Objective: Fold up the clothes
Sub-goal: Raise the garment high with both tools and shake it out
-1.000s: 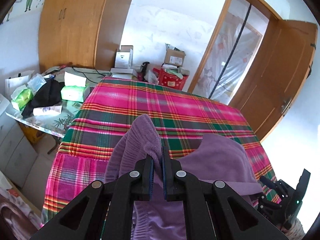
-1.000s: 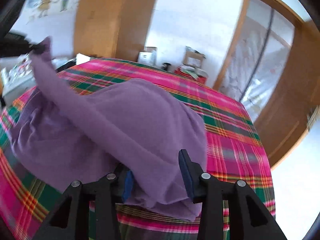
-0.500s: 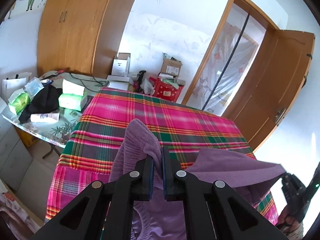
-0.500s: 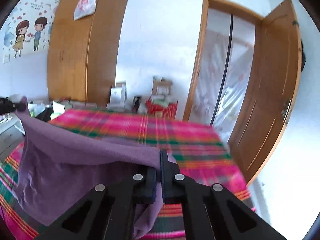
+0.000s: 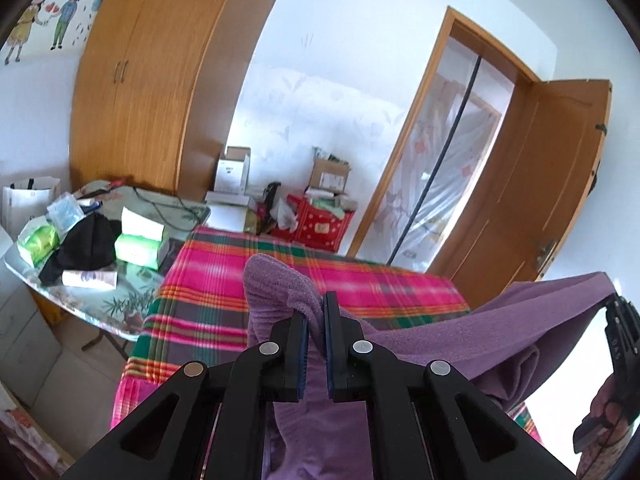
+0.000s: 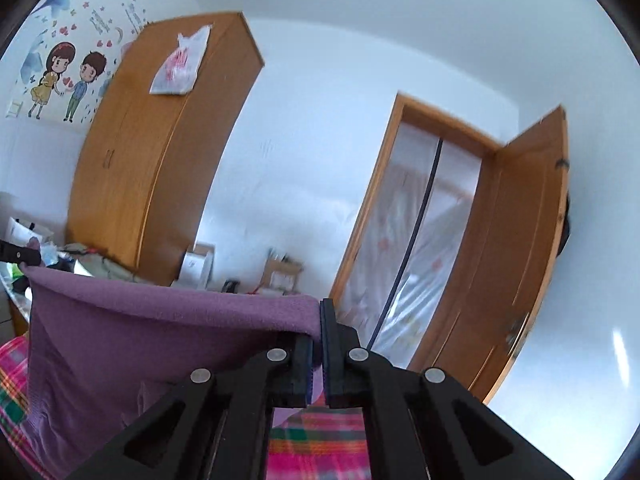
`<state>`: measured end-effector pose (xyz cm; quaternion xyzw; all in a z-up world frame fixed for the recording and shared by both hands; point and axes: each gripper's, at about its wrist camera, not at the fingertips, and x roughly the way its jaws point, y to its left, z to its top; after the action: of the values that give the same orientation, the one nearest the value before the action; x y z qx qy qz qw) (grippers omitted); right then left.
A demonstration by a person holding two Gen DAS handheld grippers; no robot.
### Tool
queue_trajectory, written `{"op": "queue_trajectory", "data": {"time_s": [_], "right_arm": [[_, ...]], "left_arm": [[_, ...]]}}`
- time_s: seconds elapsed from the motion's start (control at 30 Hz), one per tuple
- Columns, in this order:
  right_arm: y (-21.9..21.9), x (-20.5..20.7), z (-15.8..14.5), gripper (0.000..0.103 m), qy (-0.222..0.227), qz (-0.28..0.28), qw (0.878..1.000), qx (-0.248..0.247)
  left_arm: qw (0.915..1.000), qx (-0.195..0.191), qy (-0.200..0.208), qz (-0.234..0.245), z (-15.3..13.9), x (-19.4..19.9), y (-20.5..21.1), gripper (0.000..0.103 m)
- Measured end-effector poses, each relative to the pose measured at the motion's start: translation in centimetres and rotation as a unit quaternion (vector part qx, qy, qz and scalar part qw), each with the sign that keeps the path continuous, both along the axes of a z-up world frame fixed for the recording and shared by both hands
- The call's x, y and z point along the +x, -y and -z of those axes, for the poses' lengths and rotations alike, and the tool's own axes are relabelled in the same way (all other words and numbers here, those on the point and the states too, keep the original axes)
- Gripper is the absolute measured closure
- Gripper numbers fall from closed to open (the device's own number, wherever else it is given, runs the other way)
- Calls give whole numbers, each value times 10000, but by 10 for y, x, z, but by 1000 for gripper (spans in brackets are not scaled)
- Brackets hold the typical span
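Note:
A purple fleece garment [image 5: 460,336] hangs stretched between both grippers above the plaid bed [image 5: 224,280]. My left gripper [image 5: 315,320] is shut on one bunched corner of it. In the left wrist view the cloth runs right to the other gripper [image 5: 618,320], held by a hand. In the right wrist view my right gripper [image 6: 316,332] is shut on the garment's [image 6: 140,340] top edge, which spans left to the left gripper [image 6: 20,256]. The cloth drapes down toward the bed [image 6: 316,440].
A cluttered side table [image 5: 100,240] with tissue packs and a black cloth stands left of the bed. A wooden wardrobe [image 5: 140,80] is behind it. Boxes and a red crate [image 5: 320,224] sit by the far wall. An open wooden door [image 5: 552,200] is at the right.
My right gripper shut on the garment's edge and rose sharply, tilting up to level. My left gripper also lifted. The garment went from lying heaped on the bed to hanging stretched between both.

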<state>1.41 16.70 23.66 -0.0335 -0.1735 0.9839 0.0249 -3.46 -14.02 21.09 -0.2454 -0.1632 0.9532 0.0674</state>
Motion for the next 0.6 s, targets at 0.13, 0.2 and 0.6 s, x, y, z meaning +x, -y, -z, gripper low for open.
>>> {"op": "queue_trajectory", "data": {"time_s": [0.13, 0.2, 0.6], "right_arm": [[13, 11, -12, 100, -370, 63, 9991, 208], [20, 15, -14, 100, -484, 86, 9983, 298], [15, -81, 38, 100, 1018, 201, 9946, 36]], "left_arm": [[9997, 138, -194, -53, -13, 6, 6, 96], [9994, 174, -286, -102, -19, 10, 9, 96], [9990, -144, 138, -396, 4, -32, 12, 96]]}}
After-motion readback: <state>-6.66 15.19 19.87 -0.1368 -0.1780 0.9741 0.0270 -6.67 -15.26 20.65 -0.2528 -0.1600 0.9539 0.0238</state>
